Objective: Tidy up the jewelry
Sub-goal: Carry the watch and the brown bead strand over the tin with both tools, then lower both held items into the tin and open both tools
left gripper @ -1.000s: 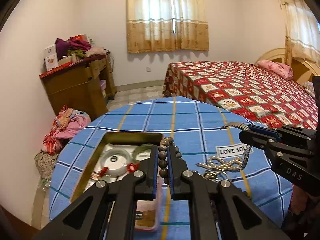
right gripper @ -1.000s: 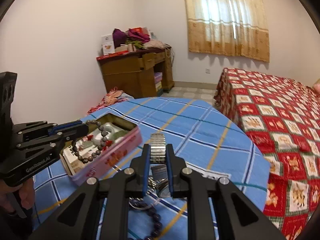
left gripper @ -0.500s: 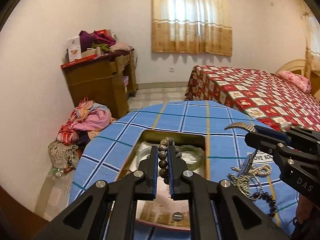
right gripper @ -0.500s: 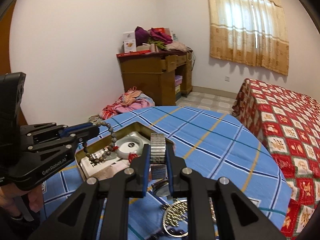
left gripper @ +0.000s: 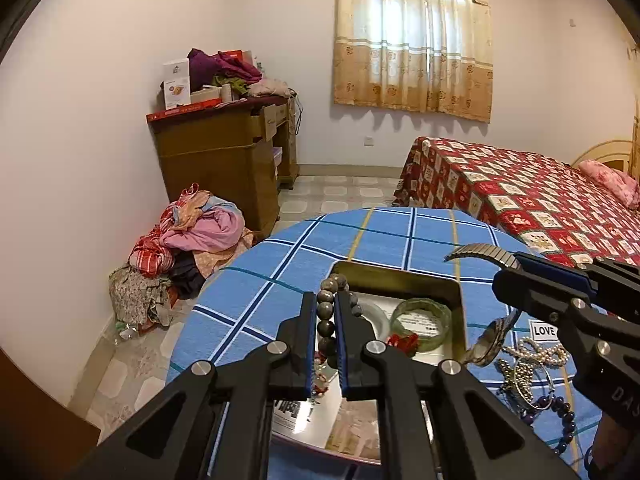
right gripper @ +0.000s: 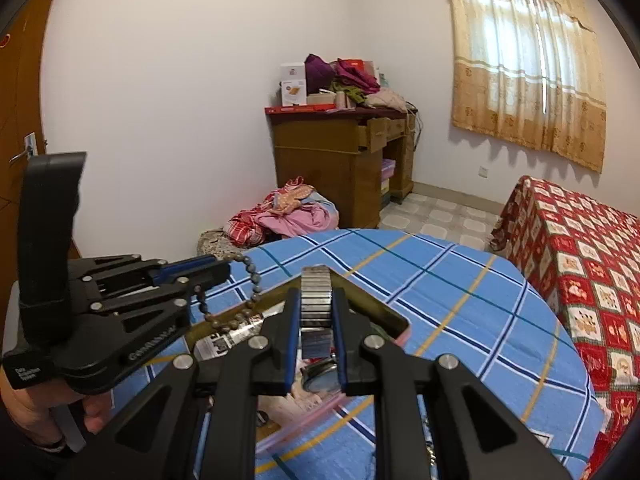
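My left gripper (left gripper: 324, 316) is clamped on a bead bracelet (left gripper: 326, 312), the dark round beads running in a column between the pads and looping up over the fingertips. In the right wrist view the same bracelet (right gripper: 244, 296) hangs as a drooping loop from that gripper (right gripper: 218, 270), above the near corner of the tin.

My right gripper (right gripper: 316, 312) is closed on the metal band of a wristwatch (right gripper: 316, 296). The ribbed band stands on end between the pads, its long axis running up and away from the camera, and the round watch face (right gripper: 320, 376) dangles below, over the tin. From the left wrist the band (left gripper: 480, 254) arches out leftward from the gripper (left gripper: 516, 266), with the watch case (left gripper: 486, 340) hanging at the tin's right wall.

The open metal tin (left gripper: 400, 276) sits on the blue plaid tablecloth (left gripper: 360, 236). Inside lie a green bangle (left gripper: 420, 320), a white ring-shaped piece beside it (left gripper: 376, 316), something small and red (left gripper: 404, 340) and printed paper.

Only the left wrist view shows the loose heap right of the tin: pearl strands (left gripper: 540, 356), a purple bead bracelet (left gripper: 556, 412) and a card reading LOVE (left gripper: 544, 330). Only the right wrist view shows the tin's pink outer wall (right gripper: 304, 420) and the hand (right gripper: 48, 408) gripping the left tool.
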The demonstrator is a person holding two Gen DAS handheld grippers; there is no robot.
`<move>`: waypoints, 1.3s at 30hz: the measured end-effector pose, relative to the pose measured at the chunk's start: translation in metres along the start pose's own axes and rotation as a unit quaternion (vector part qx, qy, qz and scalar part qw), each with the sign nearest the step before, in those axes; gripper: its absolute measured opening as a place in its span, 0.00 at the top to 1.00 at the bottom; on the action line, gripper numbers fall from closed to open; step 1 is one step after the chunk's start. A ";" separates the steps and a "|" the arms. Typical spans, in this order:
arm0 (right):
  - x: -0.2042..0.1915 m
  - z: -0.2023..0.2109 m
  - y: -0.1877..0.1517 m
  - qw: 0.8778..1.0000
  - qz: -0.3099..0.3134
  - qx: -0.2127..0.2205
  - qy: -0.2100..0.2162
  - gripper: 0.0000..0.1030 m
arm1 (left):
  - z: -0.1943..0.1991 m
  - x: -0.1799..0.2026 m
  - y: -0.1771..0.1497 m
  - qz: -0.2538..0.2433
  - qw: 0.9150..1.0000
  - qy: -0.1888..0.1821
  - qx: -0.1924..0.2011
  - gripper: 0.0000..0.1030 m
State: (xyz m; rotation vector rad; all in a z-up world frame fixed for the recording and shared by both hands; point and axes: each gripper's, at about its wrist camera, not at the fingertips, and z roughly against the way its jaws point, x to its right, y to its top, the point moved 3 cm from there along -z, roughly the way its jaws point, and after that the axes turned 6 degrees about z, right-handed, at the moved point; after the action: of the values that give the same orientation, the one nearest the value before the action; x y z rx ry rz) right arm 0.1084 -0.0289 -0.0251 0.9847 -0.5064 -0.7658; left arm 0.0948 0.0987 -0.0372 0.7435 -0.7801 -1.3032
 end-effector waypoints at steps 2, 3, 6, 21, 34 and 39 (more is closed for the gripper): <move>-0.003 -0.004 -0.001 1.000 0.001 -0.002 0.004 0.83 | -0.005 -0.003 -0.002 0.002 1.000 0.002 -0.006 0.92; -0.004 -0.006 -0.003 1.000 0.002 -0.004 0.006 0.83 | -0.009 -0.004 -0.004 0.003 1.000 0.002 -0.011 0.92; -0.008 -0.015 -0.009 1.000 0.002 -0.013 0.011 0.83 | -0.016 -0.005 -0.009 0.003 1.000 0.002 -0.020 0.92; -0.010 -0.046 -0.038 0.997 -0.001 -0.071 0.003 0.83 | -0.045 -0.003 -0.032 -0.003 0.998 0.010 -0.059 0.92; -0.016 -0.052 -0.048 0.996 0.003 -0.088 -0.002 0.83 | -0.057 -0.012 -0.042 0.006 0.997 0.021 -0.075 0.92; -0.017 -0.056 -0.051 0.996 0.003 -0.093 -0.003 0.83 | -0.058 -0.014 -0.043 0.009 0.997 0.022 -0.076 0.92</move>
State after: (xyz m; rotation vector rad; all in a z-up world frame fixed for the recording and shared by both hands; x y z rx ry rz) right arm 0.1188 -0.0022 -0.0976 0.8078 -0.4336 -0.7963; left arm 0.1185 0.1092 -0.1057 0.6404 -0.6435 -1.3105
